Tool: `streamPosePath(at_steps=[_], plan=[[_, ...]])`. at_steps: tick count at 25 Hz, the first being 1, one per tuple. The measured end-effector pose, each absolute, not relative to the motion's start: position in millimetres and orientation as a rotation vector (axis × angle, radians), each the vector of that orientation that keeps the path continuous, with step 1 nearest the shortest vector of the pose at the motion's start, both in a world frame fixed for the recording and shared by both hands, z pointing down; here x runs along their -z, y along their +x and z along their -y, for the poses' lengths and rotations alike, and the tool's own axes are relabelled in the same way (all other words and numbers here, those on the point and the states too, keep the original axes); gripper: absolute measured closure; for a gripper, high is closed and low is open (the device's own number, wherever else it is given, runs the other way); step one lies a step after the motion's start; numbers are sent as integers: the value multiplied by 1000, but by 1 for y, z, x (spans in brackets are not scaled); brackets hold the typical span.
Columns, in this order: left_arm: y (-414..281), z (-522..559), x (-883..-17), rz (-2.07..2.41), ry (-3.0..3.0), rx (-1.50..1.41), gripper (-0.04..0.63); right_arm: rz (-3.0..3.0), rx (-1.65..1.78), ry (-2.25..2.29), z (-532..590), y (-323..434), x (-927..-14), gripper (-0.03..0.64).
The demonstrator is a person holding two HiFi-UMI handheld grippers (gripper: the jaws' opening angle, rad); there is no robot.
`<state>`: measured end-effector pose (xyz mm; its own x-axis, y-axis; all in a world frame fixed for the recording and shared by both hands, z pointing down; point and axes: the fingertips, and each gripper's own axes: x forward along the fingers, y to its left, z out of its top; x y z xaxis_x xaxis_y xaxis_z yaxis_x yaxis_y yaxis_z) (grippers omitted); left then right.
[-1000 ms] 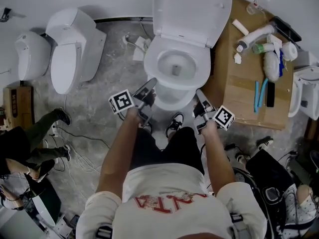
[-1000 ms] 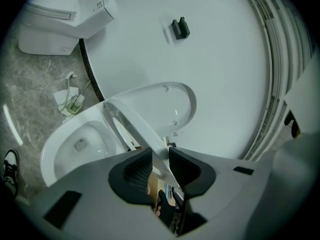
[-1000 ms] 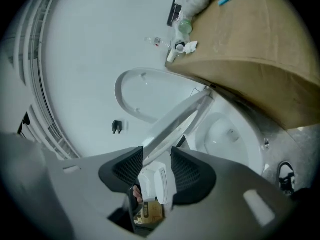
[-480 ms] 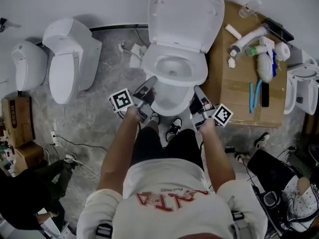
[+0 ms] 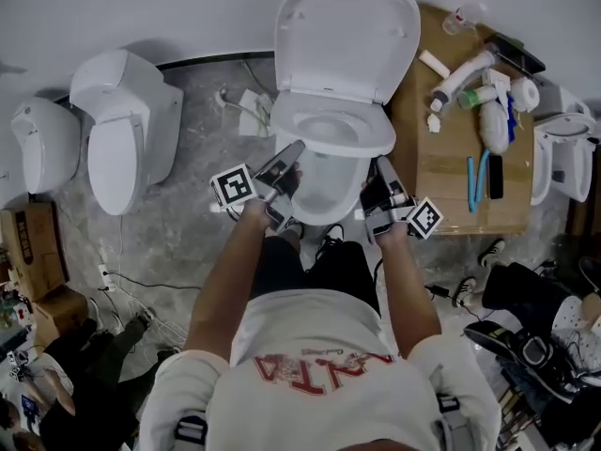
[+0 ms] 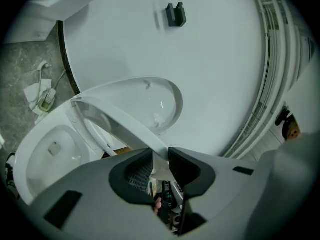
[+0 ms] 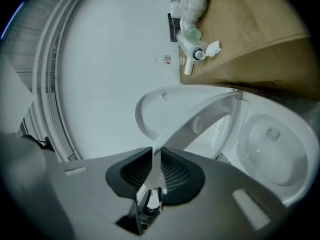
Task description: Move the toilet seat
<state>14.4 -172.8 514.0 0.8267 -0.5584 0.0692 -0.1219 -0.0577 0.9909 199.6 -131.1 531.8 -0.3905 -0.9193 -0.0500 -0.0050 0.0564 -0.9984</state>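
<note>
Over the bowl (image 5: pixel 324 194), the toilet seat (image 5: pixel 376 139) sits half-raised. My left gripper (image 5: pixel 295 152) is pinching its rim, and my right gripper's (image 5: pixel 380 167) jaws have just been closing onto the other side. Mid-lift, I reckon. Next I'd swing it evenly toward the lid (image 5: pixel 347 36).

Raised lid (image 5: pixel 346 36) blocks the far side, cluttered table (image 5: pixel 441 172) crowds the right, floor (image 5: pixel 202 158) left of the bowl (image 5: pixel 324 184) is open.

Left hand-held gripper (image 5: pixel 292 152) clamped, right hand-held gripper (image 5: pixel 382 165) closing on seat (image 7: pixel 192 123)
</note>
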Motion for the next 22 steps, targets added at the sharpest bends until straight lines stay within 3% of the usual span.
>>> streamPosePath(at_steps=[22], plan=[[34, 249, -487, 374, 1629, 363, 506, -1445, 1337, -1176, 206, 222, -500, 568]])
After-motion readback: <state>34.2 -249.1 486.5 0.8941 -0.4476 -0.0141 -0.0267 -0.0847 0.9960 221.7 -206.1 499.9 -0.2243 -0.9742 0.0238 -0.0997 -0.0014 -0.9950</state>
